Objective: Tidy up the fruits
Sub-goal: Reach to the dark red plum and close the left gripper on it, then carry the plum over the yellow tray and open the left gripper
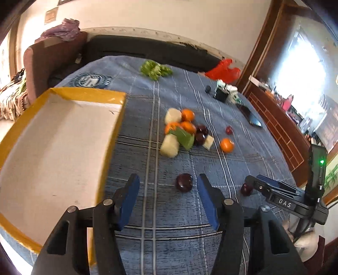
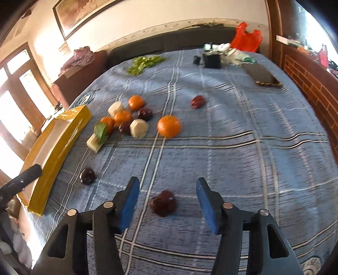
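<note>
Your fruit lies on a bed (image 2: 243,131) under a blue plaid cover, dark headboard and cream wall at 12 o'clock, brown wood panelling at 3.

Left tool (image 1: 168,198): jaws apart, nothing between the pads; a dark plum (image 1: 184,182) sits on the cover just ahead of the gap. Open yellow-rimmed box (image 1: 88,95) at 9 o'clock, its white inside bare.

Right tool (image 2: 168,201): jaws apart, a dark red plum (image 2: 163,203) lying between the fingers, untouched.

Fruit pile (image 1: 182,131) mid-bed: oranges, pale chunks, dark plums, a green leaf. One orange (image 2: 169,126) lies apart from it.

Only the left view shows your right tool's body, lettered "DAS" (image 1: 284,203), with a green light. Only the right view shows a framed picture (image 2: 84,14) at 11 o'clock. A red bag (image 2: 246,39) lies by the headboard.
</note>
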`<state>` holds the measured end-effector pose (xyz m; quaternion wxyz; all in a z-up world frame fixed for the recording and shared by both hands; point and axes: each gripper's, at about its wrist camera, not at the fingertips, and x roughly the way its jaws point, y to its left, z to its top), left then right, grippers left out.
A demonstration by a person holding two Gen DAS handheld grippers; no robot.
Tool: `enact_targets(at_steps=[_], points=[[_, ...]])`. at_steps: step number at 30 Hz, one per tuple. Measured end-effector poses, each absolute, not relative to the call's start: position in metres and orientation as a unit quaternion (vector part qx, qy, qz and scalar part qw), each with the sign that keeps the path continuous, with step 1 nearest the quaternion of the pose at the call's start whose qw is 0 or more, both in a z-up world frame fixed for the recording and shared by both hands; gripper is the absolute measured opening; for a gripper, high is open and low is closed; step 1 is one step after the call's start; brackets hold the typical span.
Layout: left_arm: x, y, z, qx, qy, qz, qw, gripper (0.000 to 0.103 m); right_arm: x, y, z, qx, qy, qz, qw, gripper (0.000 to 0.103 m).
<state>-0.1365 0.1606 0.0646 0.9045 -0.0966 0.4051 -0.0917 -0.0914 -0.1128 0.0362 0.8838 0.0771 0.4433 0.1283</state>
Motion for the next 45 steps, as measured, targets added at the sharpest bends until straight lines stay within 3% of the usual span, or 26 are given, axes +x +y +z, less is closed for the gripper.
enact_targets(at_steps=[6, 12, 14, 15, 18, 27, 33, 38, 45], points=[[-0.115, 0.132, 0.040, -0.062, 0.435, -0.107, 0.892, 0.056, -0.092, -0.109, 0.023, 0.075, 0.463, 0.142, 0.872, 0.059], [-0.095, 0.108, 0.017, -0.019, 0.465, -0.117, 0.877, 0.056, -0.089, -0.106, 0.018, 0.059, 0.467, 0.145, 0.870, 0.048], [-0.094, 0.104, 0.012, -0.009, 0.473, -0.116, 0.873, 0.031, -0.091, -0.105, 0.019, 0.054, 0.466, 0.143, 0.871, 0.045], [-0.096, 0.102, 0.013, 0.008, 0.465, -0.104, 0.879, 0.026, -0.092, -0.104, 0.019, 0.049, 0.465, 0.142, 0.872, 0.040], [-0.097, 0.106, 0.014, -0.008, 0.466, -0.111, 0.878, 0.026, -0.093, -0.100, 0.019, 0.037, 0.462, 0.138, 0.875, 0.031], [-0.139, 0.181, 0.085, -0.088, 0.385, -0.076, 0.916, 0.026, -0.108, -0.068, 0.067, 0.027, 0.418, 0.182, 0.890, 0.031], [-0.173, 0.261, 0.123, -0.071, 0.342, 0.037, 0.936, 0.026, -0.111, 0.009, 0.126, 0.022, 0.377, 0.296, 0.878, 0.031], [-0.175, 0.309, 0.106, -0.071, 0.366, 0.101, 0.922, 0.026, -0.106, 0.090, 0.127, 0.019, 0.395, 0.377, 0.837, 0.031], [-0.166, 0.343, 0.058, -0.096, 0.414, 0.132, 0.896, 0.026, -0.105, 0.173, 0.064, -0.033, 0.453, 0.392, 0.800, 0.031]])
